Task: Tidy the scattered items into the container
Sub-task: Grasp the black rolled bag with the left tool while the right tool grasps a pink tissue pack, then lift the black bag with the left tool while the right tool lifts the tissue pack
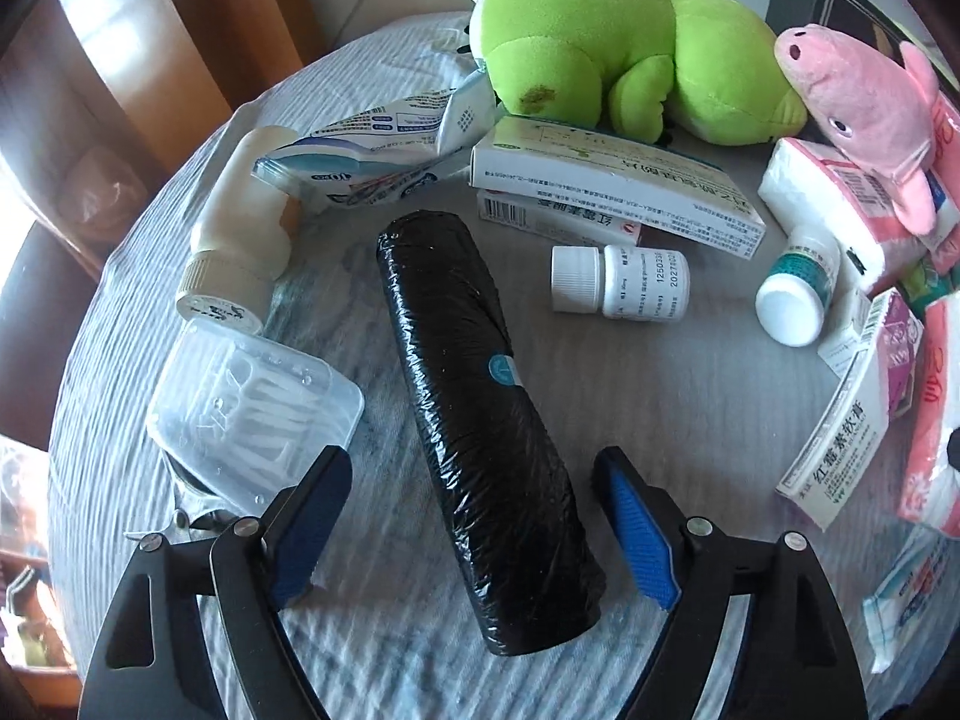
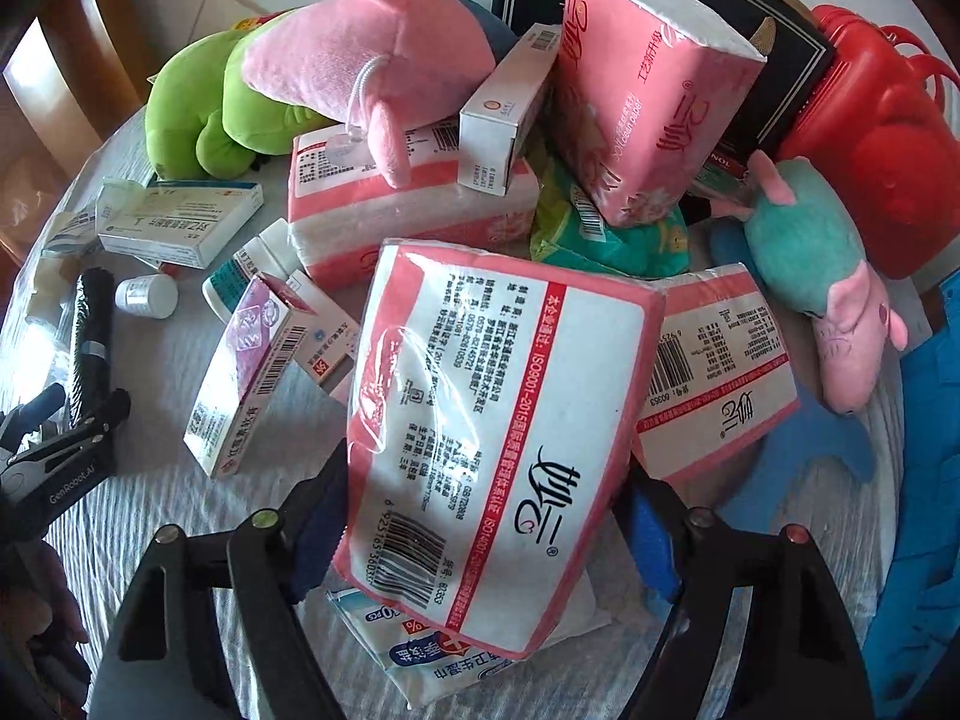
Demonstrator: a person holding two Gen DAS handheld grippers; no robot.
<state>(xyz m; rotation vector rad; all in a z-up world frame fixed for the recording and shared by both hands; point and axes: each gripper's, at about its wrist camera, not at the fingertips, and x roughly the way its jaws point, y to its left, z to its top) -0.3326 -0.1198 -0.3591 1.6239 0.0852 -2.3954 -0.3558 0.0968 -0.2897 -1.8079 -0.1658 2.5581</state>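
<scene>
In the left wrist view the bag roll (image 1: 486,420) lies lengthwise on the worktop (image 1: 690,396), its near end between the left claw (image 1: 480,534) fingers without touching either. Lower left of the roll sits a lidded tray (image 1: 252,414), with a capped tube (image 1: 240,240) behind it. Right of centre a small bottle (image 1: 621,285) lies on its side, stacked medicine boxes (image 1: 618,192) behind it and the frog plush (image 1: 630,54) at the top. In the right wrist view the tissue pack (image 2: 492,438) fills the centre between the right claw (image 2: 480,534) fingers, lying over a wipes packet (image 2: 432,654); a second pack (image 2: 714,372) touches its right edge
</scene>
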